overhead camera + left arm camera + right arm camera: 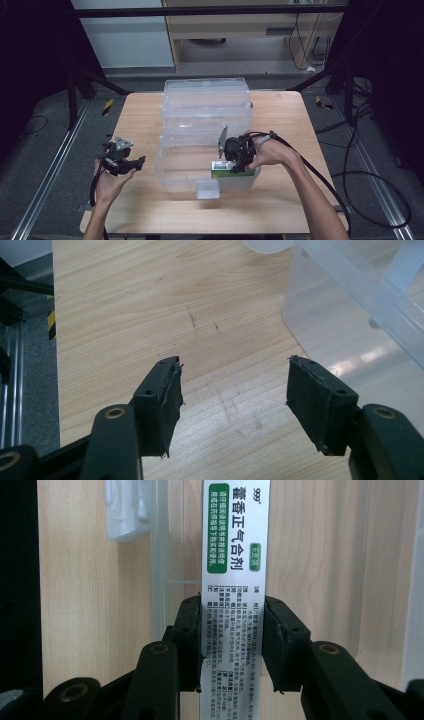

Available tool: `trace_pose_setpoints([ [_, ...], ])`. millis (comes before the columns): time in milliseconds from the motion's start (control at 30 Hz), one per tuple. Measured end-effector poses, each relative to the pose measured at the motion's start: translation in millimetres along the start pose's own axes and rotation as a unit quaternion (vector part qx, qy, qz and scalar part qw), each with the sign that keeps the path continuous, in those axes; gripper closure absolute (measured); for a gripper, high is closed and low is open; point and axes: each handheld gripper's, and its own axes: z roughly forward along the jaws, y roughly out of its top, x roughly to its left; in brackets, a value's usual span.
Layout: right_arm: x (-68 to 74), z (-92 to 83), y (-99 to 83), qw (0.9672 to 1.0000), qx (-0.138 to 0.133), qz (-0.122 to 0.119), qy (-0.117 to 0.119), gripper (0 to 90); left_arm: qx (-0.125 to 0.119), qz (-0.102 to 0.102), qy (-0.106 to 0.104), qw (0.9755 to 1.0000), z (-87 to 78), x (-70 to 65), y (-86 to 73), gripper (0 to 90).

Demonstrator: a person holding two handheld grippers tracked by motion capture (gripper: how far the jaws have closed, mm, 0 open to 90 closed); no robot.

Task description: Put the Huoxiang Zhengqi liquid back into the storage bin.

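— Jaws first: what is the right tool (232, 635) doing?

— Its two black pads press on both long sides of a white and green medicine box (235, 555), so it has hold of the box, closed down to the box's width. In the right gripper view the box runs straight up toward twelve o'clock from between the jaws, printed face toward the camera.

— Where is that in the high view?

— The right tool (231, 167) is inside the clear plastic bin (205, 107), at the bin's near right corner, around five o'clock of its middle. The medicine box (222, 169) lies low there, green edge toward the person, by the near wall. I can't tell whether it touches the bin's bottom.

— And the other one?

— The left tool (232, 400) is wide open, with nothing between its pads. Bare wood of the surface (150, 300) shows through the gap. In its own view the bin's wall (340, 315) stands at about two o'clock of the jaws, apart from them.

— From above?

— The left tool (120, 159) sits in the person's hand at nine o'clock of the bin, above the surface (280, 200) and off the bin's wall. A white latch tab (207, 190) hangs from the bin's near rim at six o'clock.
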Motion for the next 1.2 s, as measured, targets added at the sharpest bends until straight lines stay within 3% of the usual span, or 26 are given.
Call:
trace_pose_setpoints([
  [367, -0.7, 6.5, -2.3, 0.9999, 0.010, 0.004, 0.004, 62.6, -0.001, -0.001, 0.000, 1.0000, -0.3, 0.3, 0.1, 38.4],
  [767, 0.6, -12.7, -9.6, 0.9993, -0.029, 0.021, -0.012, 61.3, 0.002, 0.001, 0.001, 1.0000, 0.0, -0.1, 0.2, 38.5],
  [1200, 9.1, -41.2, -15.0, 0.9948, -0.070, 0.062, -0.039, 58.1, -0.001, 0.000, 0.001, 1.0000, -0.5, -0.3, 0.4, 38.5],
])
